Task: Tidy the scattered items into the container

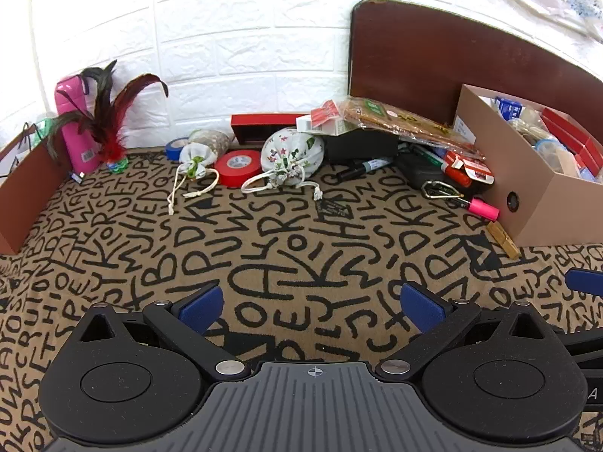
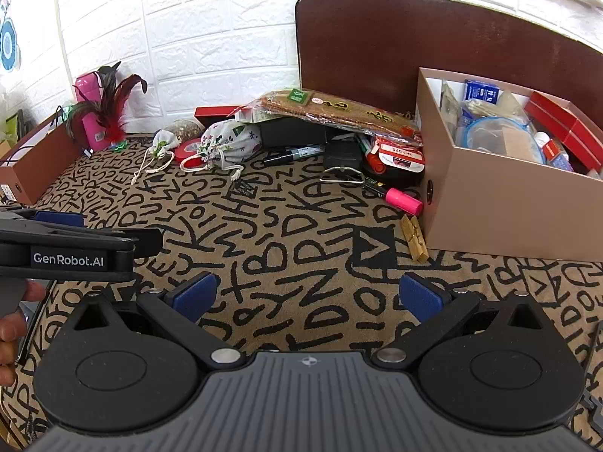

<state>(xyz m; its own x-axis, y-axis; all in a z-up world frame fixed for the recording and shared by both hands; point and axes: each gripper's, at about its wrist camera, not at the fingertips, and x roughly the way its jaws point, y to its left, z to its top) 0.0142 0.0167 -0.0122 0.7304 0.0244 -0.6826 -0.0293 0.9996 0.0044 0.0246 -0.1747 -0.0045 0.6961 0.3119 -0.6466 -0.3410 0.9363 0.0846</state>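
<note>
Low in each frame, both the left gripper and the right gripper hang wide-jawed and empty. Right of centre stands the box, partly filled; a pink marker, clothespin and red tape lie loose mid-frame.

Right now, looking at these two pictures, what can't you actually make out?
- Black box, left wrist view: mostly covered by the flat snack packet lying on top.
- Cardboard box, right wrist view: cut off at the right edge, and its lower contents are buried.
- Marker label, right wrist view: too small to read.
- Pink bottle, left wrist view: partly behind the feather toy.
</note>
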